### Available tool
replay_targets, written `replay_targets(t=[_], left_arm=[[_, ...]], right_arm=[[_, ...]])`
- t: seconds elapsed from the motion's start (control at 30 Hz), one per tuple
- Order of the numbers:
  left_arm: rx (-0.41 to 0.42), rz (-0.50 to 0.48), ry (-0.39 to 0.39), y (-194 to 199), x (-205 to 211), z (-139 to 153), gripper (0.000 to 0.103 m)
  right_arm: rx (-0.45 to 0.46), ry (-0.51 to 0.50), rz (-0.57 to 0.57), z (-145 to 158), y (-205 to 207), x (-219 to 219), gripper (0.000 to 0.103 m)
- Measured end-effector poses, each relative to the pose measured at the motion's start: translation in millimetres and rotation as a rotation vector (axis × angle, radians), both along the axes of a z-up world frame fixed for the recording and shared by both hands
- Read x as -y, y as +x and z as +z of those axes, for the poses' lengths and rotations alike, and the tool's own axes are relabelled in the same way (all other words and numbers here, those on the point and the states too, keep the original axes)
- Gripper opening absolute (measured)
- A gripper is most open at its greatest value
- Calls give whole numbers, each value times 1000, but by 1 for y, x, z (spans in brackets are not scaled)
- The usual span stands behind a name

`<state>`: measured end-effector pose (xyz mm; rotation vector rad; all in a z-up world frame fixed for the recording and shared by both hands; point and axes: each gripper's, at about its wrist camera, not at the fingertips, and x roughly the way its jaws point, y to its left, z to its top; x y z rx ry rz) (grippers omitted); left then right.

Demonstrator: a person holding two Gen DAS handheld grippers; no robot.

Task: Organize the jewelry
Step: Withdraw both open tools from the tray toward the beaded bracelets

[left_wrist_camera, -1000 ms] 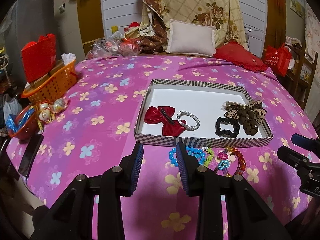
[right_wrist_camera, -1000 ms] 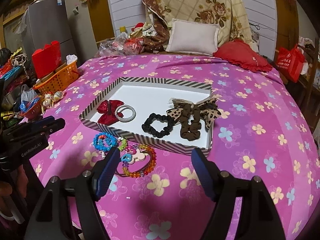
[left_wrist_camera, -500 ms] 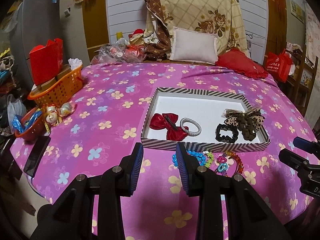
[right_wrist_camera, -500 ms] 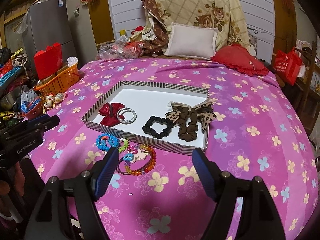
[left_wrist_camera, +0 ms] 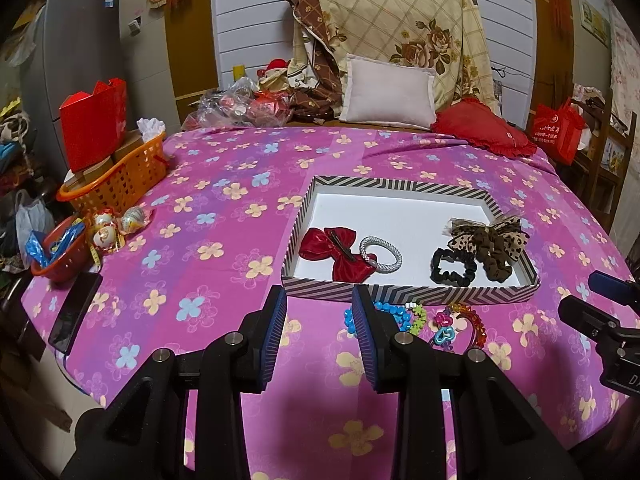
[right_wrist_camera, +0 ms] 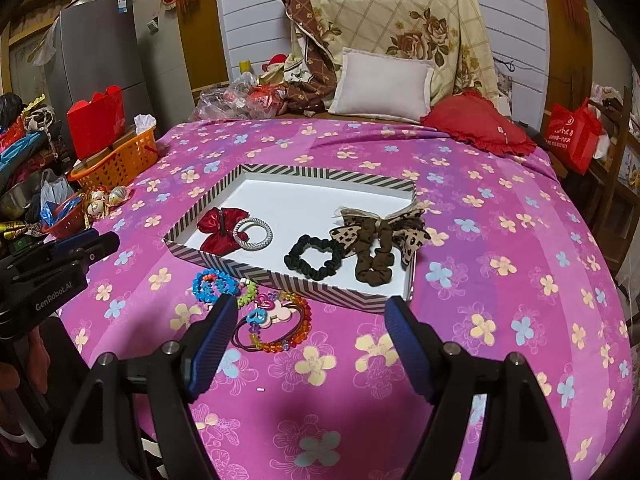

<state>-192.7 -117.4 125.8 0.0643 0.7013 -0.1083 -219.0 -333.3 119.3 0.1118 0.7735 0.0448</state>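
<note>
"GenRobot.AI" read on left claw (right_wrist_camera: 60,264) body in right wrist view. White characters seen on red bag (right_wrist_camera: 573,136), not legible. Worktop (left_wrist_camera: 224,248) covered by pink flowered cloth; pillows (left_wrist_camera: 388,94) piled behind, grey fridge (right_wrist_camera: 100,48) at left. Striped box (left_wrist_camera: 408,294) holds red bow (left_wrist_camera: 340,250), silver ring, black scrunchie (left_wrist_camera: 454,267), leopard bow. Bead bracelets (right_wrist_camera: 276,316) left on cloth just before box. Left claw (left_wrist_camera: 320,320) narrowly parted, nothing gripped; right claw (right_wrist_camera: 308,340) spread wide, empty.
</note>
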Motion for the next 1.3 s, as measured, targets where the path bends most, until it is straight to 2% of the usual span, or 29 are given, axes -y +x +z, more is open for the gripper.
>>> replay_targets(t=[1.3], left_arm=[[-40,17,-2,9,-4,-18,11]], right_arm=[[-52,-4,0,-17,7,-4,80]])
